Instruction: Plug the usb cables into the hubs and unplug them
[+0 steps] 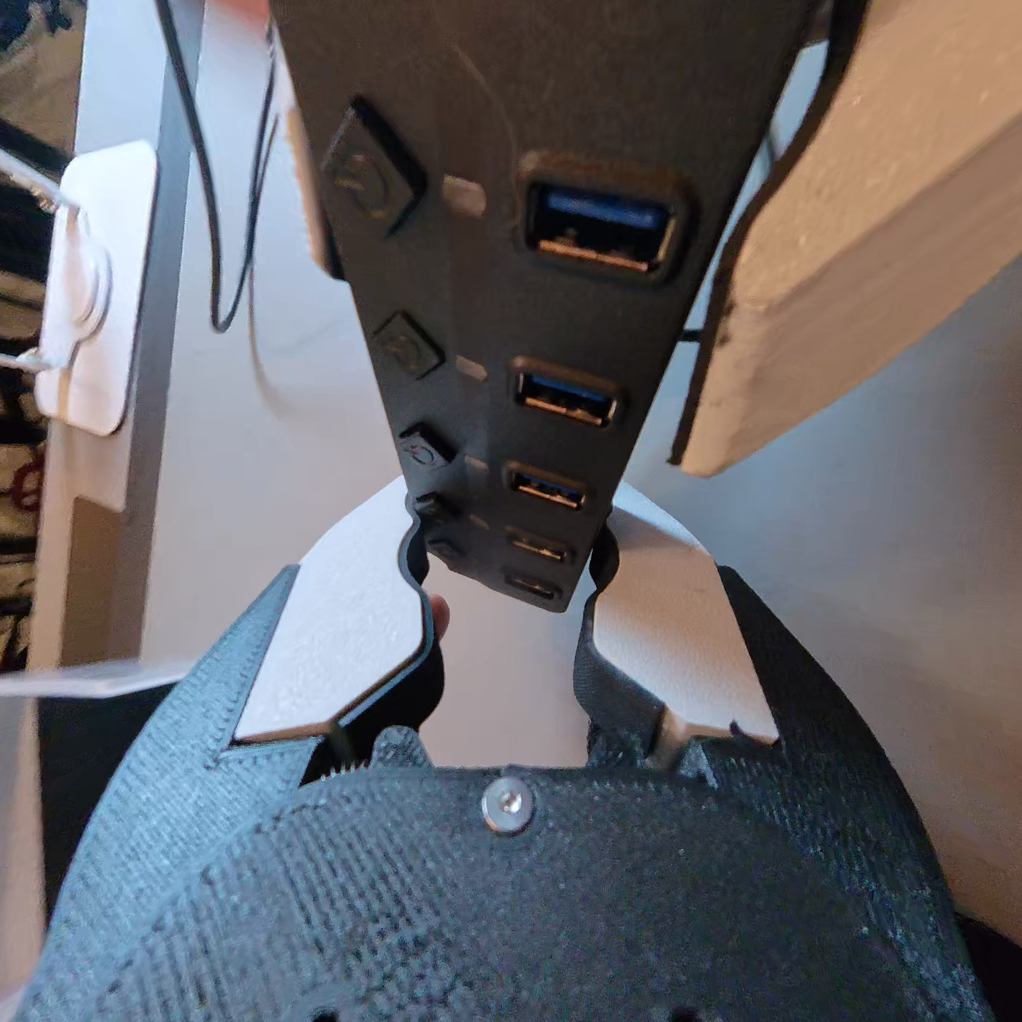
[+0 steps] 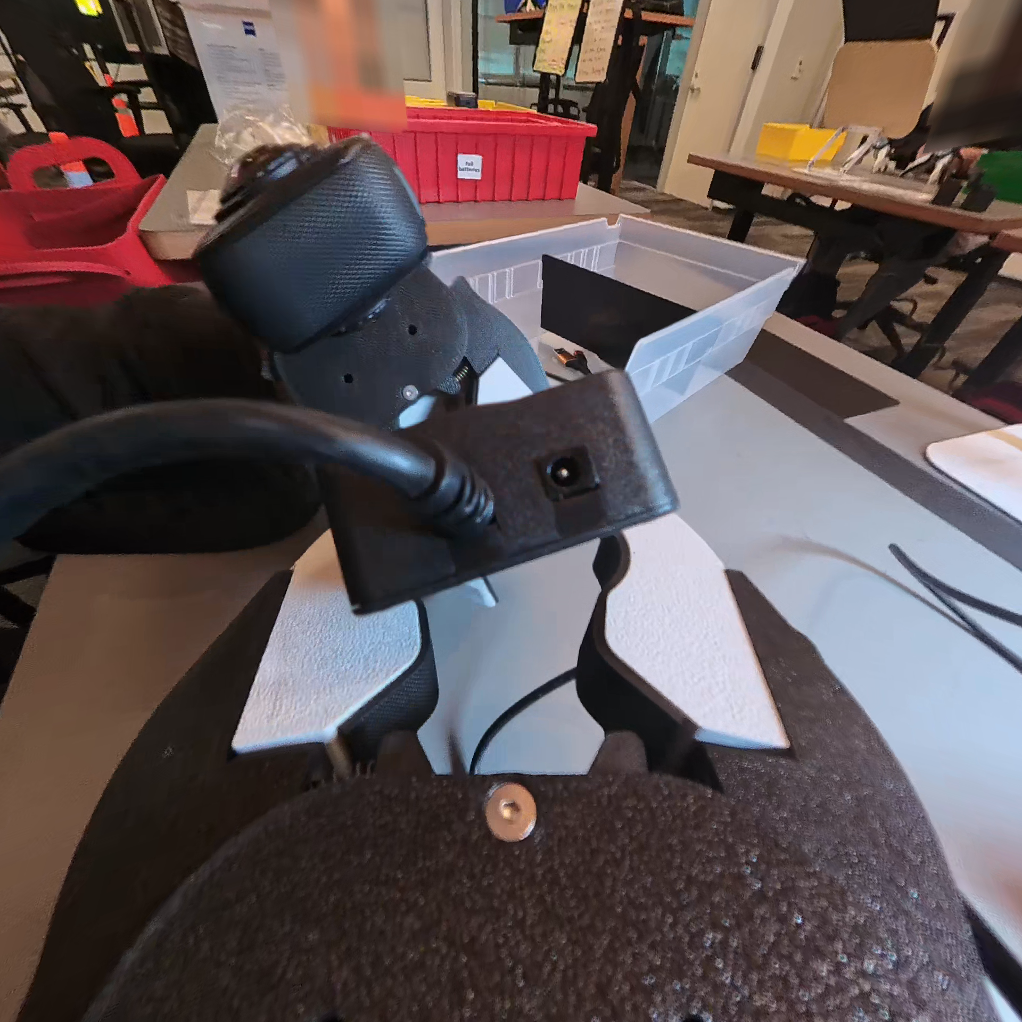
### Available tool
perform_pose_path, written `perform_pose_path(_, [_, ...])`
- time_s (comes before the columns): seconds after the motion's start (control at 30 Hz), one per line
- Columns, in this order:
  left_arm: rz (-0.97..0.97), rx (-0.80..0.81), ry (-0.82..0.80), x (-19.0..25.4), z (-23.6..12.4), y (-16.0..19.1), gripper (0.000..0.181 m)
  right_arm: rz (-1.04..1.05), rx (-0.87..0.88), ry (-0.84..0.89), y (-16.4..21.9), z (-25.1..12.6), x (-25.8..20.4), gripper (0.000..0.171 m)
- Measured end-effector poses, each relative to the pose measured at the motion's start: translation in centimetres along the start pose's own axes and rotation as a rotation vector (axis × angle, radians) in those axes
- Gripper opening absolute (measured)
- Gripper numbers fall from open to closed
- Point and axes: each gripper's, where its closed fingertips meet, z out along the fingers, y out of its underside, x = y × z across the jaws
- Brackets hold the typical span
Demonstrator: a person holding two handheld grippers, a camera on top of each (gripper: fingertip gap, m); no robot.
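**Hub held aloft, every visible port empty**

Left wrist view: the left tongs [image 1: 506, 558] were closed on the near end of a black USB hub [image 1: 498, 309], one finger on each narrow side, so that the hub rose away from the camera with its face turned to it. A row of ports ran along that face, the largest-looking one [image 1: 600, 232] at the far end, each with a small square button [image 1: 376, 171] to its left. No plug sat in any port that showed. Thin black cables [image 1: 221, 221] hung loose over the pale counter [image 1: 885, 498] behind, ends out of sight.

Right wrist view: the right tongs [image 2: 506, 597] stood narrowly apart just below the hub's other end [image 2: 498, 486]. The hub hid the fingertips, so whether they touched or gripped it could not be told. That end face carried a round power socket [image 2: 567, 473] and the hub's own thick black cord [image 2: 232, 437], curving off to the left. Beyond it the left tongs [image 2: 442, 398] showed on the far end. A clear plastic bin [image 2: 708, 321] stood on the counter [image 2: 774, 525] behind, and loose thin cables [image 2: 951, 597] lay to the right.

Judged from this, plugging had not started or was already undone: a cable end would need picking up and lining up with a port.
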Motion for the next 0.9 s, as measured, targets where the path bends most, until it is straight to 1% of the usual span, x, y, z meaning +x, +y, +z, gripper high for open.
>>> perform_pose_path(0.1, [0.011, -0.103, -0.106, -1.2, -0.5, 0.8, 0.058, 0.051, -0.035, 0.001, 0.9, 0.2, 0.4, 0.058])
perform_pose_path(0.2, [0.016, -0.149, -0.182, -2.0, -1.2, 0.9, 0.058, 0.133, -0.039, 0.009, 1.4, 0.4, 0.8, 0.061])
perform_pose_path(0.3, [0.005, -0.187, -0.183, -1.8, -1.2, 1.1, 0.058, 0.194, -0.019, -0.017, 1.3, 0.6, 0.4, 0.063])
perform_pose_path(0.43, [-0.004, -0.183, -0.136, -1.1, -0.8, 1.3, 0.058, 0.205, 0.033, -0.059, 1.3, 0.9, -0.4, 0.05])
perform_pose_path(0.53, [-0.033, -0.177, -0.142, -1.1, -0.8, 1.1, 0.058, 0.253, 0.077, -0.087, 1.1, 0.9, -0.3, 0.05])
perform_pose_path(0.6, [-0.077, -0.185, -0.156, -1.2, -0.7, 1.0, 0.058, 0.321, 0.096, -0.105, 0.7, 0.8, -0.1, 0.052])
perform_pose_path(0.63, [-0.099, -0.191, -0.166, -1.3, -0.7, 1.0, 0.058, 0.345, 0.099, -0.107, 0.6, 0.8, 0.0, 0.056])
perform_pose_path(0.77, [-0.145, -0.232, -0.23, -1.4, -0.3, 0.6, 0.058, 0.402, 0.118, -0.019, 0.3, 0.9, 0.9, 0.061])
perform_pose_path(0.83, [-0.155, -0.213, -0.23, -1.0, -0.2, -0.2, 0.058, 0.417, 0.15, 0.015, 0.0, 0.6, 1.7, 0.056])
perform_pose_path(0.9, [-0.141, -0.14, -0.251, -1.6, -0.5, -1.0, 0.058, 0.442, 0.168, 0.02, -0.2, 0.1, 2.4, 0.051])
